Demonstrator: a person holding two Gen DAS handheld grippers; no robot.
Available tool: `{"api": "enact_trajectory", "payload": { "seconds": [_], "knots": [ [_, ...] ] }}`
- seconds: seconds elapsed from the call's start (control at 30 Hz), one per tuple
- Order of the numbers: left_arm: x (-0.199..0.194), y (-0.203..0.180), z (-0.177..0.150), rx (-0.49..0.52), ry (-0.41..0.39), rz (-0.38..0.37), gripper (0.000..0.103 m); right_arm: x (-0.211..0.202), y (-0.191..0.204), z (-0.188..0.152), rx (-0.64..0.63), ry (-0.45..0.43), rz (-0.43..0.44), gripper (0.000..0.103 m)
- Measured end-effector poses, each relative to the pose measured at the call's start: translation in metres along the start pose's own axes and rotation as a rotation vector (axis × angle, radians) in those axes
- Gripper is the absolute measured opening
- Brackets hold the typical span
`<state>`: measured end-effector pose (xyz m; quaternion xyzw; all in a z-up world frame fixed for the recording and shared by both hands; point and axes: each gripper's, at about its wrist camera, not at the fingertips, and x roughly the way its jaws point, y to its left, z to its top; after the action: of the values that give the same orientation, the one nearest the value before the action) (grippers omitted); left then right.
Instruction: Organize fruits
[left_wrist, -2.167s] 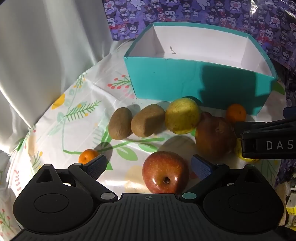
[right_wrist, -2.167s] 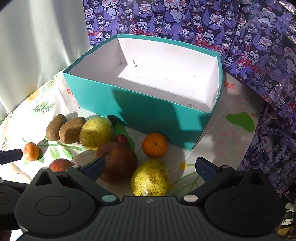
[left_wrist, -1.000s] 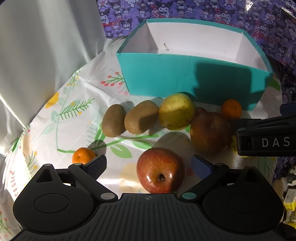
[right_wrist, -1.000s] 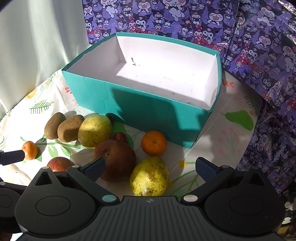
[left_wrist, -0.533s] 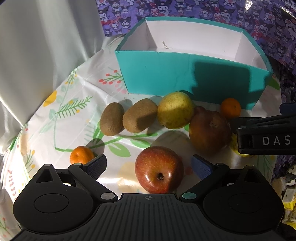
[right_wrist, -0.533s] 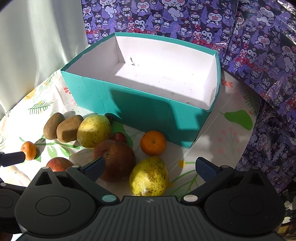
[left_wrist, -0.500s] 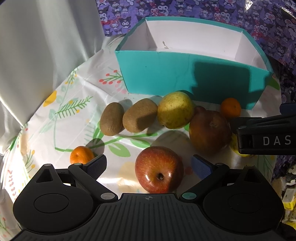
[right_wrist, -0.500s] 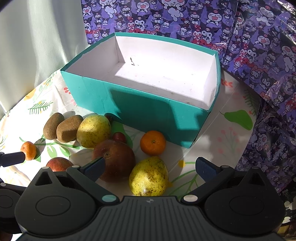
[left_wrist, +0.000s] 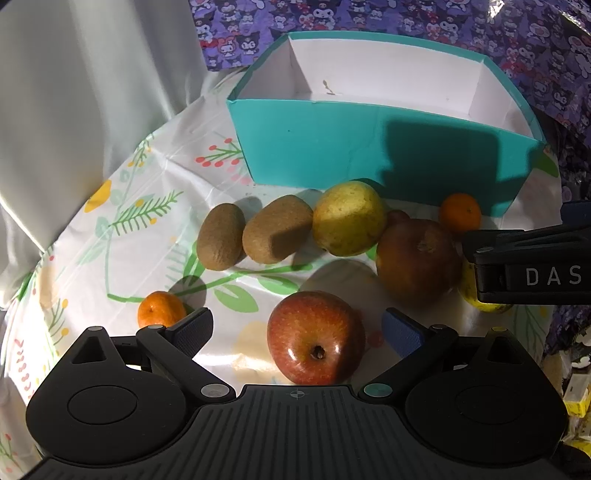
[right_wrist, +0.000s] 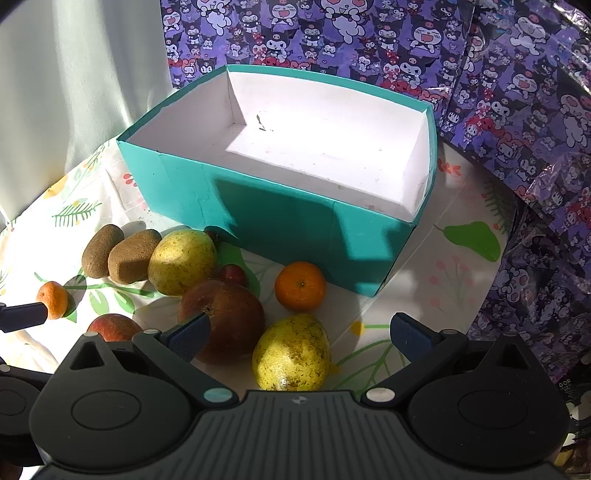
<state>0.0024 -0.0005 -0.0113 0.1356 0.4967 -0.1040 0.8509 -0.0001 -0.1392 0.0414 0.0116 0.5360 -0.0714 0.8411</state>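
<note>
Apple (left_wrist: 316, 338) now nearer, between left tongs (left_wrist: 295, 330).

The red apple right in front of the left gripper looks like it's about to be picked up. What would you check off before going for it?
1. Left gripper open: ok, both fingers spread wide.
2. Red apple between the fingers: ok, roughly centred, with a gap on each side.
3. Neighbours clear of the fingers: cannot tell, the small mandarin sits very near the left finger.
4. Teal box ready to receive: ok, open-topped with no fruit inside.
5. Right gripper out of the way: ok, open over the yellow pear, off to the apple's right.
6. Apple resting steady: ok, stem end facing the camera.
</note>
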Motion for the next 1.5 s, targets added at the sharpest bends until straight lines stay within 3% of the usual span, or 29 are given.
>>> {"api": "enact_trajectory", "payload": {
  "seconds": [0.7, 0.83, 1.1, 1.2, 1.33, 1.5],
  "knots": [
    [0.002, -0.002, 0.002, 0.009, -0.004, -0.005, 0.101, 0.000, -0.002, 0.001, -0.005, -0.015, 0.011, 0.103],
    [-0.004, 0.003, -0.002, 0.003, -0.050, -0.026, 0.100, -0.007, -0.004, -0.001, -0.013, -0.074, 0.068, 0.103],
    [-0.009, 0.017, -0.024, -0.015, -0.155, -0.018, 0.100, -0.028, -0.018, -0.016, -0.025, -0.287, 0.156, 0.103],
    [-0.008, 0.019, -0.034, 0.004, -0.161, -0.011, 0.100, -0.034, -0.024, -0.024, -0.046, -0.365, 0.187, 0.103],
    [-0.008, 0.022, -0.039, 0.000, -0.179, -0.113, 0.100, -0.027, -0.027, -0.030, -0.067, -0.321, 0.200, 0.103],
    [0.003, 0.014, -0.038, 0.044, -0.183, -0.132, 0.097, -0.022, -0.032, -0.040, -0.023, -0.288, 0.221, 0.103]
  ]
}}
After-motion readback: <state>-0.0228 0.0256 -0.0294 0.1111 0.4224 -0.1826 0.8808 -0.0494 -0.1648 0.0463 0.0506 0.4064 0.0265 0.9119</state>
